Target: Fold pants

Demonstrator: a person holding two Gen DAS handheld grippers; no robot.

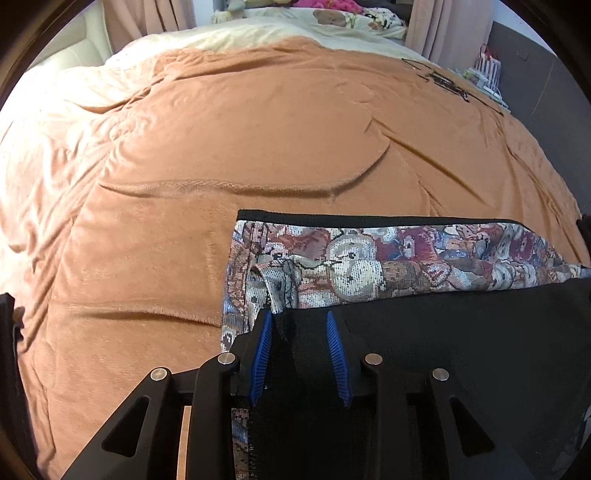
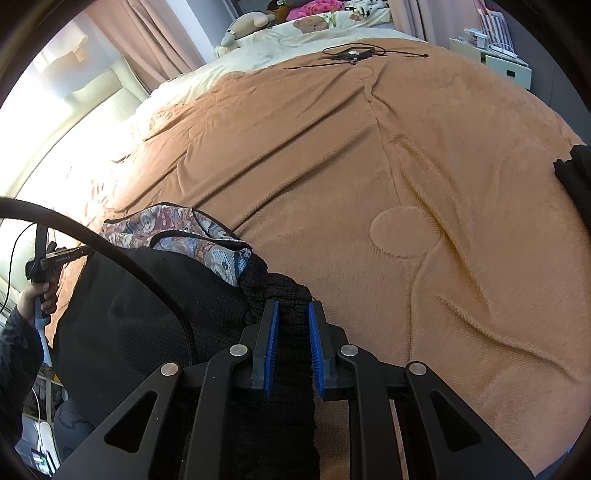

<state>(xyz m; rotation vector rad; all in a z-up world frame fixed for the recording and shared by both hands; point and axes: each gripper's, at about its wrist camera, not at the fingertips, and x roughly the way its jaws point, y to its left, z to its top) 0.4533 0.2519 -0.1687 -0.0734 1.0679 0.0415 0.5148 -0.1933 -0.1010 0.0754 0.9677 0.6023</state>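
Observation:
The pants (image 1: 388, 258) lie on an orange blanket (image 1: 258, 129), with a patterned teddy-bear outside and a black lining folded over the near part (image 1: 461, 332). My left gripper (image 1: 298, 317) stands open at the pants' left end. A strip of black fabric lies loose between its blue pads (image 1: 262, 354). In the right wrist view the pants (image 2: 166, 295) form a dark heap with a patterned edge (image 2: 177, 229). My right gripper (image 2: 293, 306) is shut on a bunched black knit end of them. A person's hand (image 2: 37, 291) holds the left tool at the left edge.
The orange blanket (image 2: 406, 166) covers the wide bed. A black cord (image 2: 351, 53) lies near the far end. Pillows and plush toys (image 2: 251, 26) sit at the head. A white shelf (image 2: 491, 62) stands at the right, and a dark cloth (image 2: 576, 173) at the right edge.

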